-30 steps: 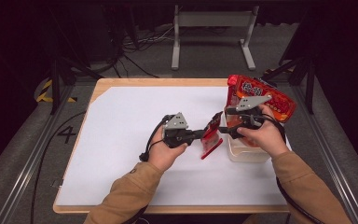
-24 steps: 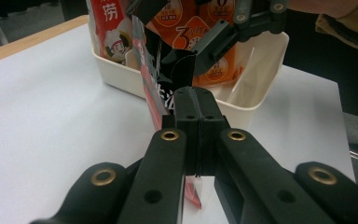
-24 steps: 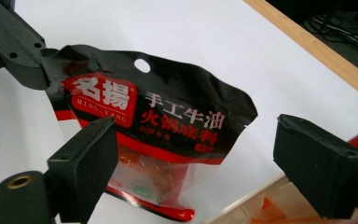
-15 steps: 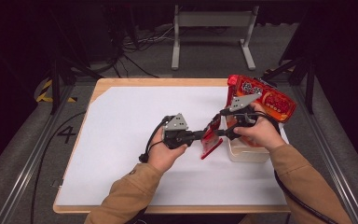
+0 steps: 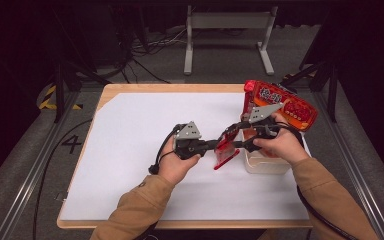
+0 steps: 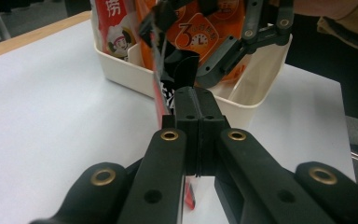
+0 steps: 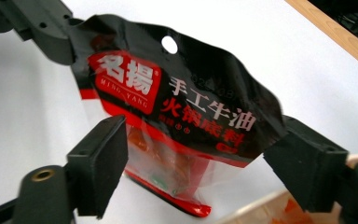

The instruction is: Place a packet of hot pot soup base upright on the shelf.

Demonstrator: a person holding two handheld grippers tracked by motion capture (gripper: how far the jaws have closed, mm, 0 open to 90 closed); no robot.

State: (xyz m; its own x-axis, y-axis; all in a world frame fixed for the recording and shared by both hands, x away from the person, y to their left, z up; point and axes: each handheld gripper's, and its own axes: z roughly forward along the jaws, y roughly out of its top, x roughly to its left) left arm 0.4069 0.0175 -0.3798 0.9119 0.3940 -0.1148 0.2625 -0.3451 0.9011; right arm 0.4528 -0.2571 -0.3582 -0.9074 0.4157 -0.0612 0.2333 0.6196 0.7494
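Left gripper (image 5: 219, 145) pinches the sauce packet (image 7: 177, 121) upright beside the white bin (image 5: 265, 165); right gripper (image 7: 196, 172), its jaws just closing, straddles it loosely, binning still ahead

Glossy plastic pouch (image 7: 182, 116) — matt, perhaps paper, table cover (image 5: 140, 130)

Left claw (image 5: 219, 145) is clamped on a red-and-black sauce pouch (image 5: 226, 148) held above the white table (image 5: 130, 150). Right claw (image 5: 236, 141), jaws apart and just closing, straddles the pouch. A cream bin (image 5: 265, 162) sits beneath the right hand (image 5: 275, 145), a red packet (image 5: 285, 105) standing in it.
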